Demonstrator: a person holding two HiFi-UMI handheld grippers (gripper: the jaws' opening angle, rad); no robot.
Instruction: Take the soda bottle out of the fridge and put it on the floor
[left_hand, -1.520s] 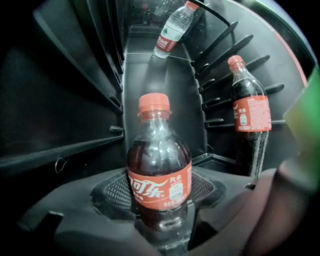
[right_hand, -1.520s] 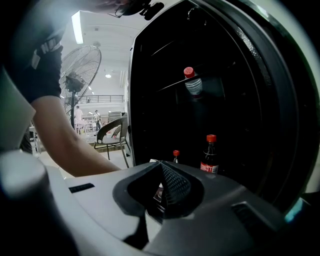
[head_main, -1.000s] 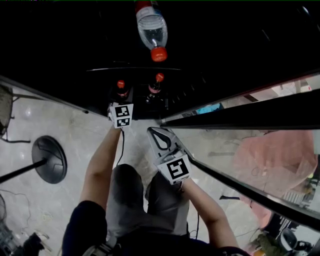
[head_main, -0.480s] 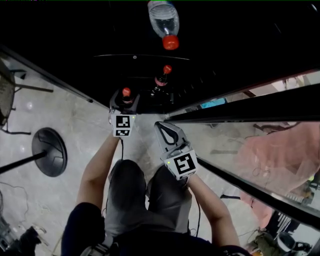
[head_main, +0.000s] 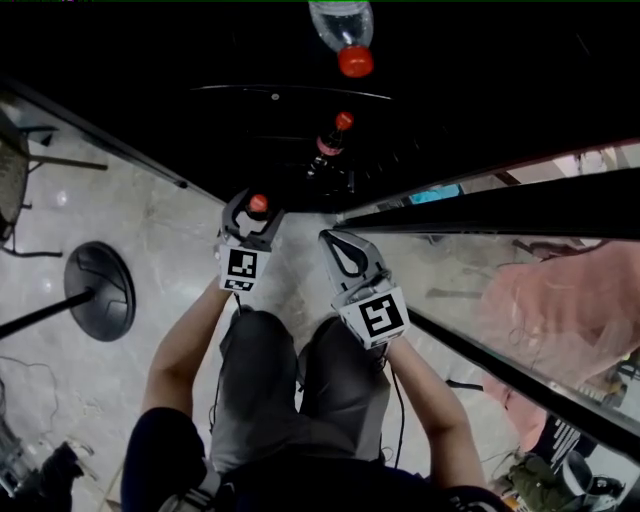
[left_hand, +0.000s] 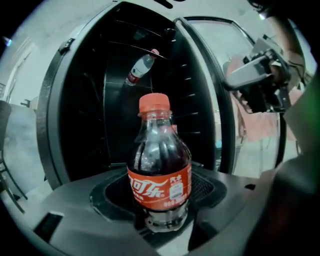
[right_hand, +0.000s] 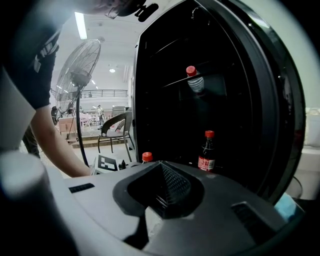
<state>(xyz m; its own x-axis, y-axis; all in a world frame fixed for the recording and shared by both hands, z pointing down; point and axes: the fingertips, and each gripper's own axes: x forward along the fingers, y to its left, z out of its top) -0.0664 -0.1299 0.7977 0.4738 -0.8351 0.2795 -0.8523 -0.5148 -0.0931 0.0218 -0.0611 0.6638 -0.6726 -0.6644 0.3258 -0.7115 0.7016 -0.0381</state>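
A small cola bottle (left_hand: 160, 170) with a red cap and red label stands upright between the jaws of my left gripper (left_hand: 160, 222), which is shut on its lower body. From the head view its cap (head_main: 258, 204) shows just outside the dark fridge (head_main: 280, 60), over the floor, with the left gripper (head_main: 252, 215) around it. My right gripper (head_main: 338, 245) hangs beside it, to the right, jaws together and nothing in them. In the right gripper view the right gripper (right_hand: 162, 192) points into the fridge.
A second cola bottle (head_main: 330, 140) stands on the fridge's lower shelf. A clear bottle with a red cap (head_main: 345, 30) lies on an upper shelf. The open glass door (head_main: 500, 290) runs along the right. A fan's round base (head_main: 98, 297) stands on the floor at left.
My left gripper has drawn back out of the fridge toward the person, bringing the cola bottle with it. The right gripper has hardly moved.
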